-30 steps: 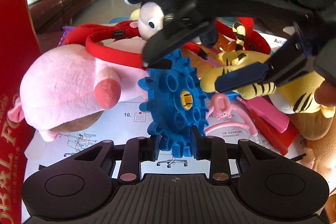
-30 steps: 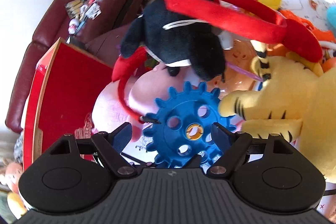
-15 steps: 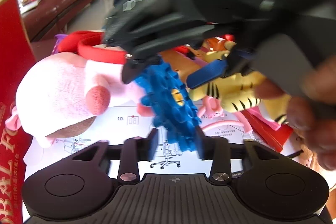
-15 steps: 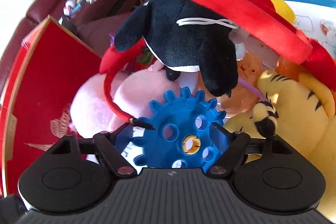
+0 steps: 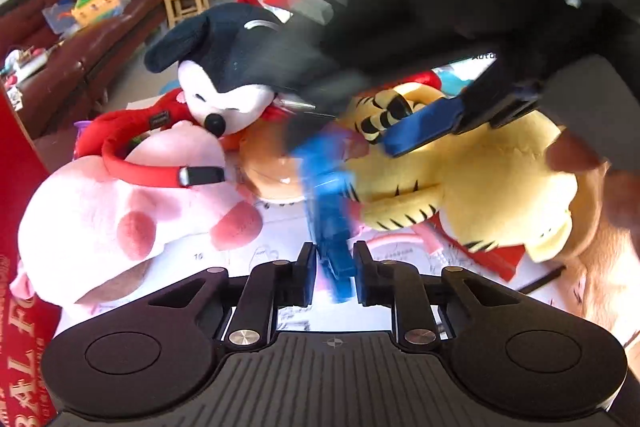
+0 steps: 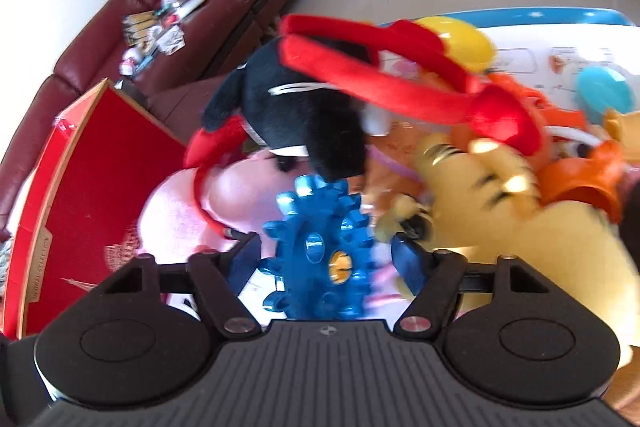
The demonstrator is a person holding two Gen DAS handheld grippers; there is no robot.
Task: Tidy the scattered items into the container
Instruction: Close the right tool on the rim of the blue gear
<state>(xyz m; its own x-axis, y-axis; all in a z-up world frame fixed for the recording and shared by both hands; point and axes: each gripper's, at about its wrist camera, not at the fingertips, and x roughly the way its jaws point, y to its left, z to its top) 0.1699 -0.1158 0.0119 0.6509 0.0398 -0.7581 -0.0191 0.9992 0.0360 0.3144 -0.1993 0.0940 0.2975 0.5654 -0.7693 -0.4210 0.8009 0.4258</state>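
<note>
Pinching the blue gear (image 5: 330,211) edge-on, my left gripper (image 5: 334,269) has just been closing, and its two black fingers now press the wheel's flat faces. The gear is hard, glossy plastic, toothed all round, with round holes and a yellow hub, and in the left view it stands on edge, running up and away from me. My right gripper (image 6: 320,259) has also been closing, but its blue-padded fingers still stand off either side of the same gear (image 6: 320,247), so I read it as open around it, touching nothing. Beyond the gear lies a heap of soft toys: a fuzzy pink pig plush (image 5: 120,211), a black-and-white mouse plush (image 5: 228,67) and a yellow tiger plush (image 5: 472,187) with black stripes. A red headband (image 5: 136,171) curves over the pig. Underneath is a printed instruction sheet (image 5: 276,239) showing the number 10. The red box (image 6: 80,195) stands at far left, its gold lettering too cropped to read.
</note>
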